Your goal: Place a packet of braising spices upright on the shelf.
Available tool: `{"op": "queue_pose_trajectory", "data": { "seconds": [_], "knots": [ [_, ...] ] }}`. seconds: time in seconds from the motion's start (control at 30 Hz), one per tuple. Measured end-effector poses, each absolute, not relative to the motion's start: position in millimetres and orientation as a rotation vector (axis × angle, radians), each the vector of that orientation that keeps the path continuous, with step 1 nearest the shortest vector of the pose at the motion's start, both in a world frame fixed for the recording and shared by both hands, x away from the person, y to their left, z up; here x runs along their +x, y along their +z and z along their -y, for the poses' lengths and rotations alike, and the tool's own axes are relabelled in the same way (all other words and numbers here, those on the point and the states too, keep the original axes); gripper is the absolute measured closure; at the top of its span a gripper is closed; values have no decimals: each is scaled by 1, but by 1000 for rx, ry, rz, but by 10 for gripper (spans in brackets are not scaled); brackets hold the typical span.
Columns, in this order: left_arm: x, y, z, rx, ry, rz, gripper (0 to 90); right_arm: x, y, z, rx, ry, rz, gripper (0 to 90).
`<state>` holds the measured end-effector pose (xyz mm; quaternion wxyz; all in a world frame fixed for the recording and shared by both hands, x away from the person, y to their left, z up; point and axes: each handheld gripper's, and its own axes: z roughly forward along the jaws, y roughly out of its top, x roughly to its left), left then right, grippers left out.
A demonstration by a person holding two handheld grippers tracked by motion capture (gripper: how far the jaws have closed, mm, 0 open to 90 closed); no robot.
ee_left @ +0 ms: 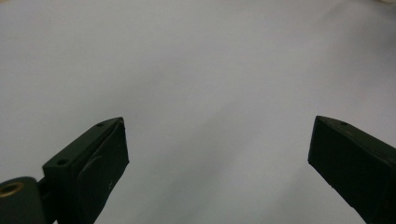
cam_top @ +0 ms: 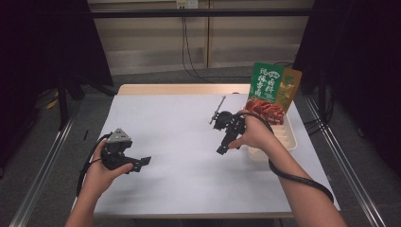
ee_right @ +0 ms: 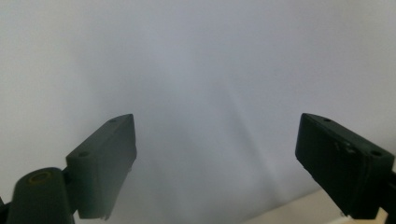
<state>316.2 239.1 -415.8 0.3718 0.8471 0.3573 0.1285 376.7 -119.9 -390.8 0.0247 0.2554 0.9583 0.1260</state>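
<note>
Both grippers idle over white table sheet (cam_top: 189, 156), nothing held. Left gripper (cam_top: 142, 163) low at left, jaws wide apart, aimed across bare sheet; same in left gripper view (ee_left: 219, 149): gap open, blank surface between. Right gripper (cam_top: 222, 149) near centre-right, just beside white tray (cam_top: 291, 137), jaws apart too; right gripper view (ee_right: 215, 149) pts down at sheet, w/ table edge at bottom corner. Snack pouches (cam_top: 269, 90), green one in front of orange, upright in tray at far right, untouched. Step in hand prob. the approach, pre-grasp. Next move prob.: swing right gripper toward tray, line up jaws w/ pouch top edge, close on thin edge w/o tipping pack over.
</note>
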Motion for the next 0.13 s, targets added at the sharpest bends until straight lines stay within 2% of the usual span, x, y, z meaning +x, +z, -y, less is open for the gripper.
{"op": "queue_pose_trajectory", "data": {
  "seconds": [0.13],
  "knots": [
    [316,-417,-238,2170,327,-915,49,372,-398,118,794,403,-2961,108]
  ]
}}
